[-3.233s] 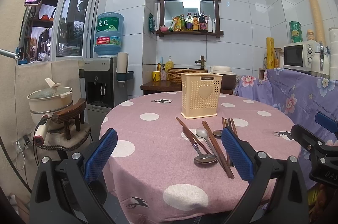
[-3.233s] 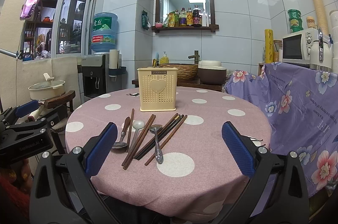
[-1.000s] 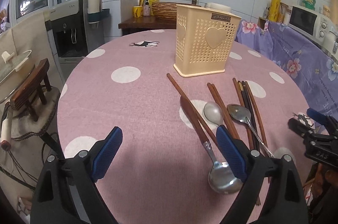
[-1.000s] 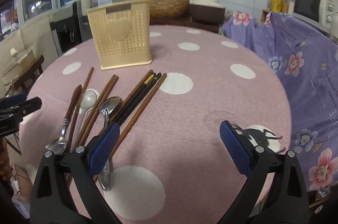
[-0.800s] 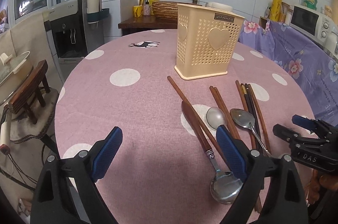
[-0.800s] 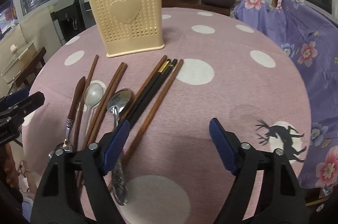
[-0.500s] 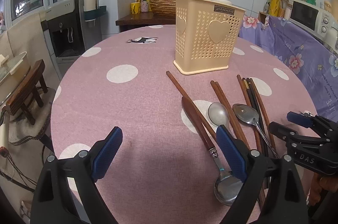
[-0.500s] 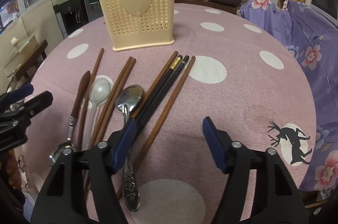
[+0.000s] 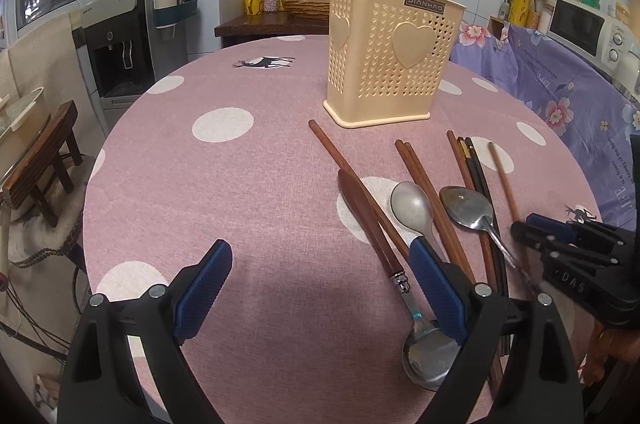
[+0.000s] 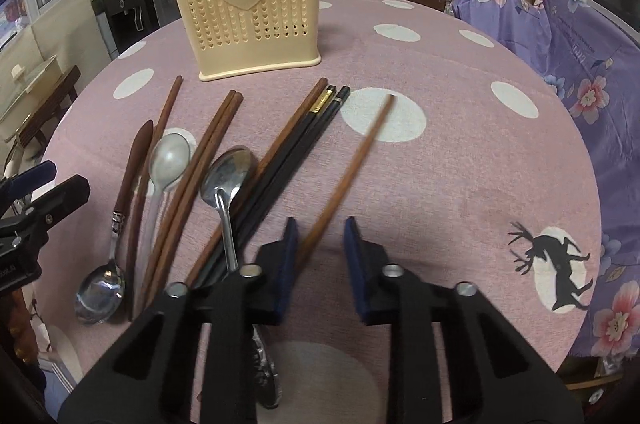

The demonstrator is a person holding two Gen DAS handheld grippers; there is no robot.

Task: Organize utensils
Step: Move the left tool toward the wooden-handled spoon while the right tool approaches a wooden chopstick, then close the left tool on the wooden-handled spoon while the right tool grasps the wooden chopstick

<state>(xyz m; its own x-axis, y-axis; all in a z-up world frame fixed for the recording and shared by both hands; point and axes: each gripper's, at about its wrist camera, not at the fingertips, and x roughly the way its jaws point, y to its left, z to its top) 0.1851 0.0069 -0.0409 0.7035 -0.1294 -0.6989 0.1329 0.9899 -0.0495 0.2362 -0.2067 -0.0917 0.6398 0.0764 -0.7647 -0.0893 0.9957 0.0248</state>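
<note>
Right gripper point(image 10: 318, 256), jaws narrowly apart, straddles a chopstick point(image 10: 352, 168); contact unclear. Left gripper point(image 9: 320, 288) gapes wide, hiding spoon point(image 9: 416, 212) handles.

Ahead of the left gripper point(image 9: 320, 288) the worktop point(image 9: 260, 184) lies bare between its wide-set pads, open up to the cream utensil holder point(image 9: 384, 56) farther ahead and to the right. Its right pad sits over the wood-handled spoon point(image 9: 384, 252). The right gripper point(image 10: 320, 260) straddles a lone brown chopstick point(image 10: 352, 160); to its right the cloth is free, while to its left the black chopsticks point(image 10: 296, 152) and steel spoon point(image 10: 228, 184) crowd close.
</note>
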